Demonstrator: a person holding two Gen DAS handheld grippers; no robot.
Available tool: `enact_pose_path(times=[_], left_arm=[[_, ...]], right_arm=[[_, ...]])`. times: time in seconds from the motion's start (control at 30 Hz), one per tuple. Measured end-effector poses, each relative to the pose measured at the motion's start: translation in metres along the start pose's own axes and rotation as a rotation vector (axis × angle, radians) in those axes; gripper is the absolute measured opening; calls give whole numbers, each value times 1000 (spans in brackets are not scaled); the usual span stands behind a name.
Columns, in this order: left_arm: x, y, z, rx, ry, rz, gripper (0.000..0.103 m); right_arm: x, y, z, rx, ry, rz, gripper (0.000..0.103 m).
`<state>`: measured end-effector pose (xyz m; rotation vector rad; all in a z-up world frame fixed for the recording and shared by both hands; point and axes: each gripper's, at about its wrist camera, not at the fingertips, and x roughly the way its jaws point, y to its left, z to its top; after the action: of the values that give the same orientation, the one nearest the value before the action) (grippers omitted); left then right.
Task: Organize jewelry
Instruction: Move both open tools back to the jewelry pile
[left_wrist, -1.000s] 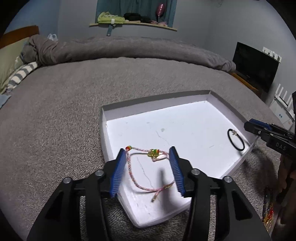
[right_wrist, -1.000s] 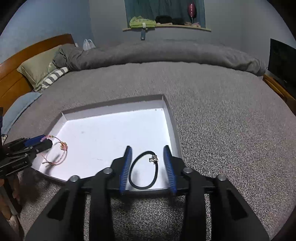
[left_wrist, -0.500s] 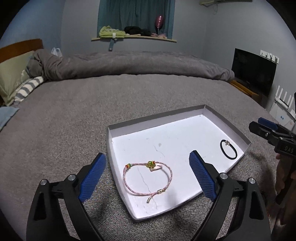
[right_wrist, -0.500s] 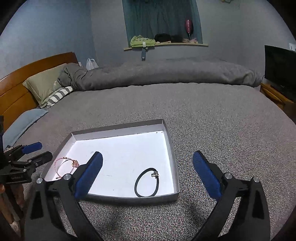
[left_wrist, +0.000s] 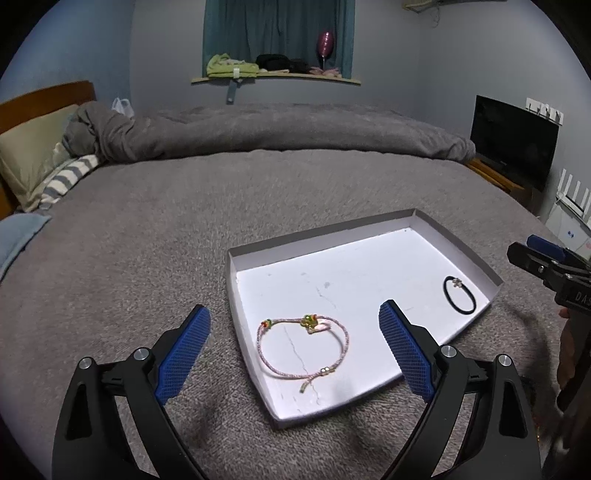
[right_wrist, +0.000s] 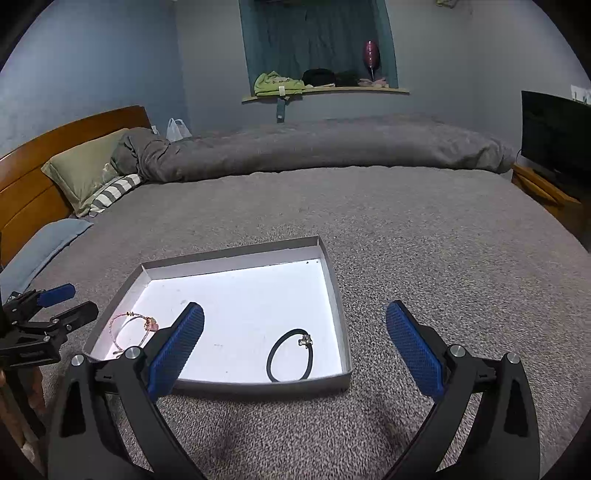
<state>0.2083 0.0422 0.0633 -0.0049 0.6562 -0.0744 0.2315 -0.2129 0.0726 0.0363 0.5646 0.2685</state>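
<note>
A shallow white tray (left_wrist: 321, 242) (right_wrist: 258, 387) lies on the grey bed cover. Near its left front corner rests a pink cord bracelet (left_wrist: 309, 321) (right_wrist: 149, 323) with coloured beads. A black band (left_wrist: 457, 283) (right_wrist: 306, 339) with a small charm lies flat by the tray's right front edge. My left gripper (left_wrist: 293, 308) (right_wrist: 81, 299) hovers open above the pink bracelet, touching nothing. My right gripper (right_wrist: 295, 305) (left_wrist: 521, 246) stands open over the black band, its pads well apart from it.
The grey bed cover (right_wrist: 424, 258) spreads all around the tray, with a rolled duvet (right_wrist: 332, 147) at the back. Pillows (right_wrist: 85, 173) and a wooden headboard (right_wrist: 44, 147) are at the left. A dark screen (left_wrist: 513, 140) on a low stand sits at the right.
Both grippers opened wide from around the jewelry and drew back and upward. The pink bracelet and the black band now lie free in the tray.
</note>
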Motion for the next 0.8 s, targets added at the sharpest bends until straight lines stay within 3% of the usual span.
enact_pose_path(times=[0.43,0.8], left_arm=[[-44,-10,-14,12,-50,-2,97],[-61,-22,-44,31,-27,-55,97]], right_arm=[[-54,12,-12,19,-67,-33,98],[-78,6,-49,-4,-11,-89,98]])
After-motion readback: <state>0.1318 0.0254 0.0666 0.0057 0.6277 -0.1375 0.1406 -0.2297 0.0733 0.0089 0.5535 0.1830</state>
